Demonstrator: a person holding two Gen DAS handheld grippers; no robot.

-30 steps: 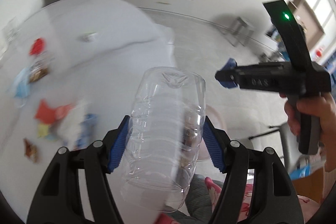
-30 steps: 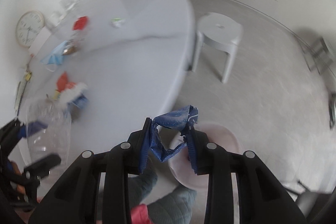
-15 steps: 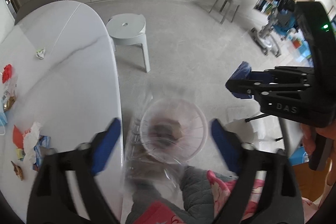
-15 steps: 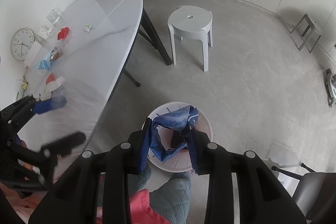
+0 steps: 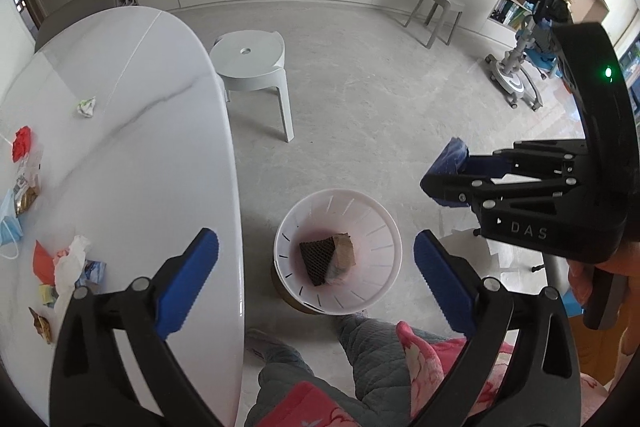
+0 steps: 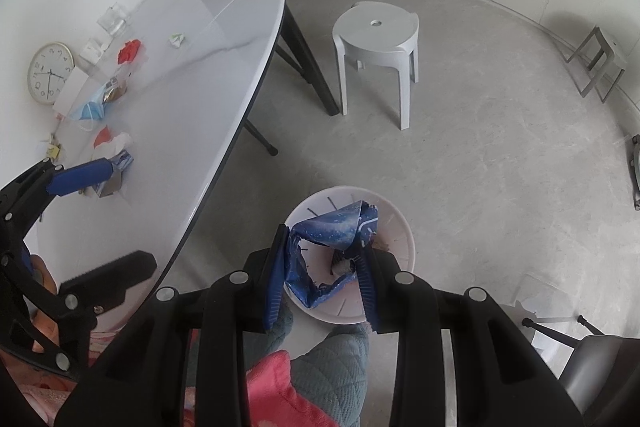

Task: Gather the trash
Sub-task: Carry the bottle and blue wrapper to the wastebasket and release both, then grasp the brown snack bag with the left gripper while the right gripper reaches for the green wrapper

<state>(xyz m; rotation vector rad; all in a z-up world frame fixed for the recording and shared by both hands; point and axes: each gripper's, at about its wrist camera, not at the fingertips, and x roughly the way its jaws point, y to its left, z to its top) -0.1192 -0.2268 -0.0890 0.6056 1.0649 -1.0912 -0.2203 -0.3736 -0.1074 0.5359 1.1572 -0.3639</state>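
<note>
Left wrist view: clear bottle gone from left gripper point(image 5: 316, 259) since a second ago, jaws now wide and empty above the white bin point(image 5: 304, 215) (some refuse inside). Right wrist view: right gripper point(image 6: 322, 267) poised over the bin, clamping a crumpled blue wrapper point(image 6: 332, 235); the light wrapper may drift past the rim.

White stool point(image 5: 250, 61) beside oval table point(image 5: 160, 131); wall clock point(image 6: 50, 73).

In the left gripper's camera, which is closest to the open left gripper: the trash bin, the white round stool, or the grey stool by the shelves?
From the left gripper:
1. Trash bin, just below.
2. White round stool, beside the table.
3. Grey stool, far right.
</note>
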